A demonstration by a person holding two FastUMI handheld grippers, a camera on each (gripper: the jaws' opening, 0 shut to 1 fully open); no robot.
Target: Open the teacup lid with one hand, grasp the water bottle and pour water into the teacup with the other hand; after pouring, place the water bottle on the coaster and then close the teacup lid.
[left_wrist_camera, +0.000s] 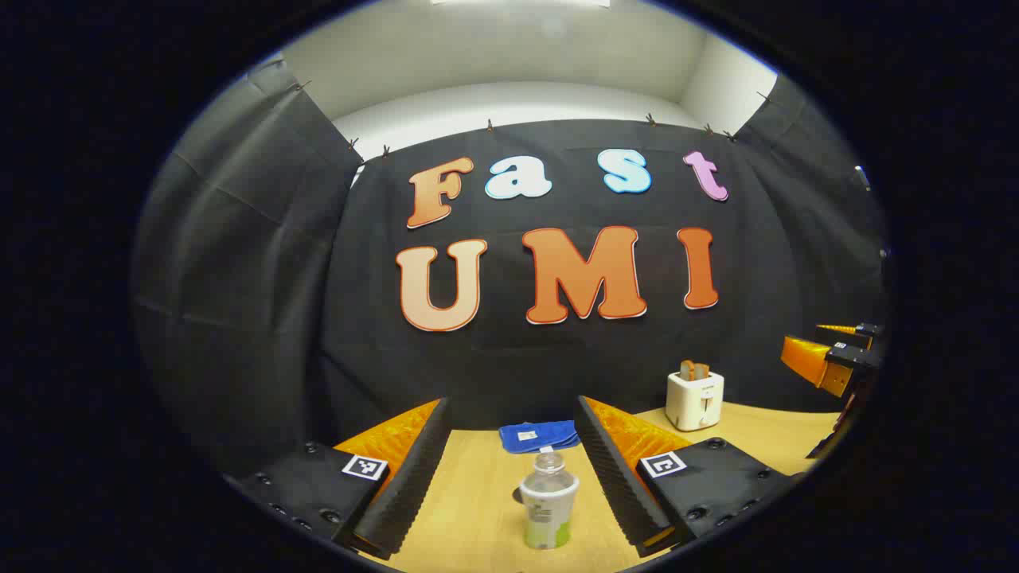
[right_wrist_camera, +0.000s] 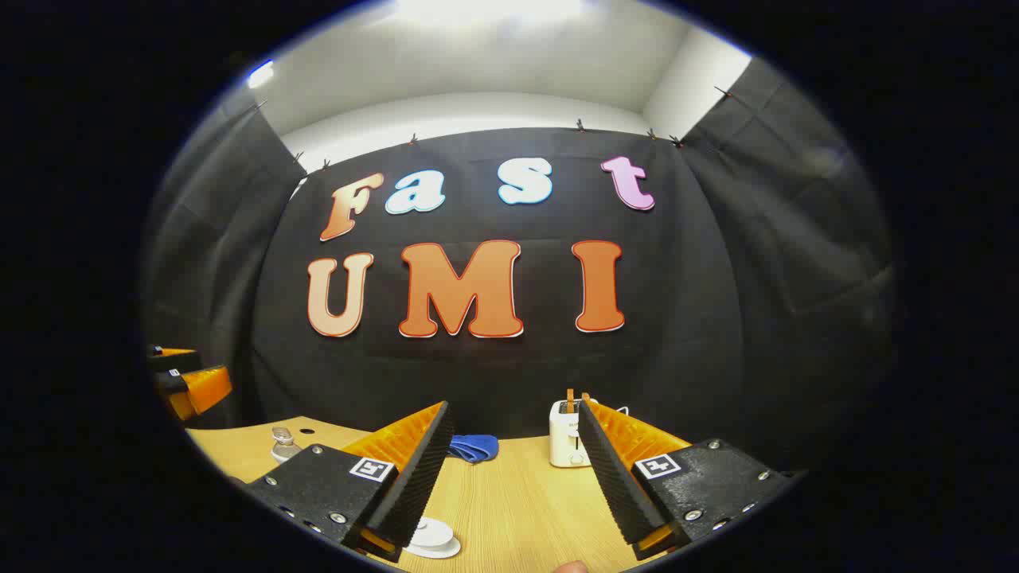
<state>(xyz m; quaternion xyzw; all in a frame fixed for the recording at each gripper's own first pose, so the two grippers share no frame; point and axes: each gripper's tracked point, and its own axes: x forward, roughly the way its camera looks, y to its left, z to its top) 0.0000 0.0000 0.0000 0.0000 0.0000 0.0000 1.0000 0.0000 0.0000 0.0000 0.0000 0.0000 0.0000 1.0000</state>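
The left claw (left_wrist_camera: 513,469) hangs above the wooden worktop (left_wrist_camera: 470,509) with its two fingers spread wide and nothing between their pads. The water bottle (left_wrist_camera: 548,501) stands upright on the worktop just ahead of it, inside the gap and closer to its right finger, touching neither; the bottle is clear, with a pale label around its body. Beyond the bottle, farther ahead of this claw, a folded blue cloth (left_wrist_camera: 539,436) lies flat near the black wall. Ahead and to the right of it a white toaster (left_wrist_camera: 694,400) with two slices standing in it sits on the worktop, and at the far right edge the other claw hovers. In the right gripper view, the right claw (right_wrist_camera: 509,469) is likewise spread open and empty. Low beside its left finger a white round lid (right_wrist_camera: 431,535) of the teacup peeks out, partly hidden by that finger, so the cup below cannot be made out. The toaster (right_wrist_camera: 567,434) stands ahead, just inside its right finger, and the blue cloth (right_wrist_camera: 474,447) lies ahead near its left finger. Far to its left, the water bottle (right_wrist_camera: 284,444) stands on the worktop.
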